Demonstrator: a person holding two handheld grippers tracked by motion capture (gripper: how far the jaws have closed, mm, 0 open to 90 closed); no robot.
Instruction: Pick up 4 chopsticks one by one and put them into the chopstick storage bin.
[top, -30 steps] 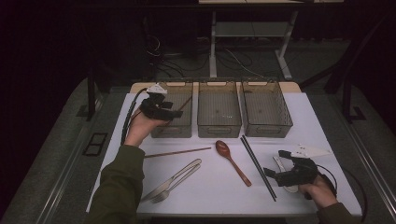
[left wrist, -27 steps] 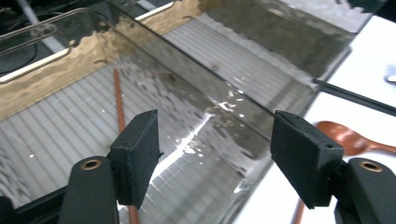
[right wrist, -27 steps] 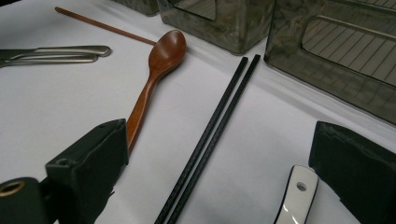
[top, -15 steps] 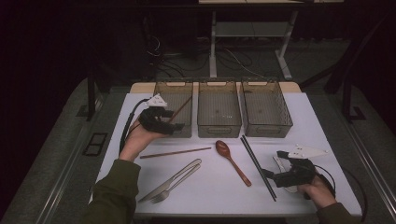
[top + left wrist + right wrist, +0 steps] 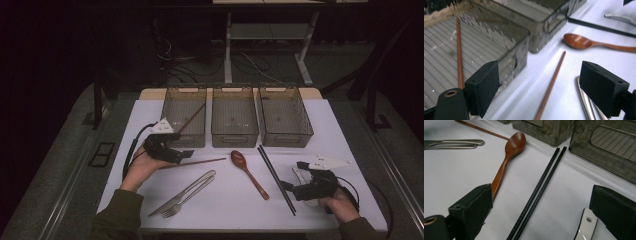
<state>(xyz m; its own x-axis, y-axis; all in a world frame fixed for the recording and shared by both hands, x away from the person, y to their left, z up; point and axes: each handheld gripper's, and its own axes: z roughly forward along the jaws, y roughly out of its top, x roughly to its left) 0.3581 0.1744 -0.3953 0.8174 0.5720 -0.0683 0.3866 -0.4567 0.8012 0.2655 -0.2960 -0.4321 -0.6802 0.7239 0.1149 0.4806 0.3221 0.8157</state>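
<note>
In the high view, the left gripper (image 5: pixel 175 154) has come back from over the left bin (image 5: pixel 184 116) and down toward the desk (image 5: pixel 340 135); a second ago it hovered at that bin's near rim. It now sits just in front of the bin, at the left end of the brown chopstick (image 5: pixel 192 162) that lies on the desk. A second brown chopstick (image 5: pixel 191 118) leans inside the left bin. The right gripper (image 5: pixel 286 186) rests at the near right, as before, beside the near end of the black chopsticks (image 5: pixel 276 178). The wooden spoon (image 5: pixel 248 173) and the metal cutlery (image 5: pixel 186 192) lie where they did.

In the left gripper view, the fingers (image 5: pixel 484 86) stand wide apart, having just been opening, and grip nothing. The loose brown chopstick (image 5: pixel 551 85) runs along the desk between them, untouched. The other chopstick (image 5: pixel 459 53) lies in the bin (image 5: pixel 522 47) at left.

In the right gripper view, the fingers (image 5: pixel 475 206) are spread wide and empty. The black chopsticks (image 5: pixel 537 192) lie on the desk between them, the spoon (image 5: pixel 507 157) to their left, a white utensil (image 5: pixel 584 227) by the right finger.
</note>
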